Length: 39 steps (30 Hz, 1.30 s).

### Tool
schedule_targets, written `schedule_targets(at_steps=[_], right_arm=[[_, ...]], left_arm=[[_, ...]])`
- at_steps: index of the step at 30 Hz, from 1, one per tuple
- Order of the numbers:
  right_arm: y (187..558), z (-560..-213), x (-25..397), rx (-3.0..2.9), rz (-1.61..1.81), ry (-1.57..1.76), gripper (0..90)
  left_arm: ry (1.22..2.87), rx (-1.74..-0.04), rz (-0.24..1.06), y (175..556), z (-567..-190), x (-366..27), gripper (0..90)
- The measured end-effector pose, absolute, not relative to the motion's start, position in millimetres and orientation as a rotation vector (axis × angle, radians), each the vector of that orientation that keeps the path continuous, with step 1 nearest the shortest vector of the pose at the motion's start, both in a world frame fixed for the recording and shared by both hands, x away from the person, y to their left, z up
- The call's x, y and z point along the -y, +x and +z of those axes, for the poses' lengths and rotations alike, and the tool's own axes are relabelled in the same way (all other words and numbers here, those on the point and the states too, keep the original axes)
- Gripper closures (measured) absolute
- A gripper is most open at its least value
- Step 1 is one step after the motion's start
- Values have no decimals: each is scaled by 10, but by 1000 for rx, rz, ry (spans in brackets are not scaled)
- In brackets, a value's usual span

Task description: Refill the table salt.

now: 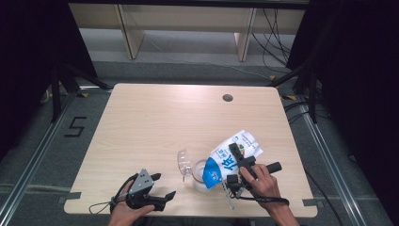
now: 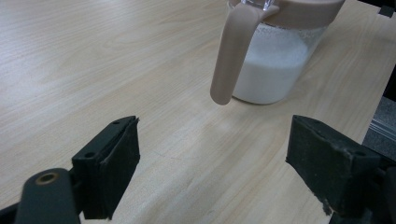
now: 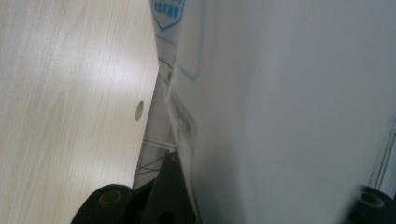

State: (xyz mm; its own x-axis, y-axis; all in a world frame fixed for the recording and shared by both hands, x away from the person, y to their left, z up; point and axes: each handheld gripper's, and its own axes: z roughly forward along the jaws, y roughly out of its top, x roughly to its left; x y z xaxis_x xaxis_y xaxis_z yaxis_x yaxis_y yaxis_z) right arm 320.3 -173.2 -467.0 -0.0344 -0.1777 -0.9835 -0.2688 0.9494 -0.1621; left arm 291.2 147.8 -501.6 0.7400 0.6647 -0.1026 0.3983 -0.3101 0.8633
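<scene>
**Spill risk while the bag is tipped over the jug**

Your right gripper [image 1: 240, 162] is clamped on the bag [image 1: 231, 157], which is tilted with its blue end down at the mouth of the jug [image 1: 201, 175]. The jug stands near the front edge of the table [image 1: 155, 117], about a third full of something white, its lid [image 1: 184, 162] swung up to the left. Your left gripper [image 1: 157, 188] rests on the table to the jug's left, jaws wide and holding nothing.

Nothing steadies the jug. If the bag's lower end pushes on the rim, the jug could slide or tip toward the edge. The bag is soft, so it may sag or slip in the jaws and send its contents past the opening. Tip too steeply and the flow could surge over the rim.
</scene>
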Motion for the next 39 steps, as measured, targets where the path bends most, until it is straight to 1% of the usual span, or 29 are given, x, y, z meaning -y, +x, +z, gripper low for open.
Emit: schedule_targets(at_steps=[7, 10, 15, 17, 19, 29, 31, 33, 39], right_arm=[[3236, -4633, 1742, -1644, 125, -338, 812], [3233, -4644, 1755, -1695, 164, -269, 812], [3247, -4615, 1750, -1709, 177, -301, 812], [3240, -4644, 1766, -1739, 221, -224, 812], [3252, -4609, 1770, -1730, 219, -252, 812], [3248, -4647, 1834, -1799, 349, -97, 813], [3266, -4620, 1843, -1793, 346, -134, 812], [3258, -4648, 1860, -1824, 403, -50, 813], [3312, -4626, 1922, -1863, 476, 1, 818]], left_arm=[[1943, -811, 335, 2912, -5015, -1479, 166], [1943, -812, 336, 2912, -5015, -1479, 166], [1942, -813, 336, 2911, -5014, -1481, 166], [1940, -815, 335, 2910, -5014, -1481, 166], [1942, -813, 336, 2912, -5014, -1481, 166], [1942, -812, 335, 2913, -5015, -1479, 166], [1942, -812, 334, 2913, -5015, -1478, 166], [1941, -813, 334, 2913, -5016, -1477, 166], [1941, -812, 335, 2913, -5015, -1479, 166]])
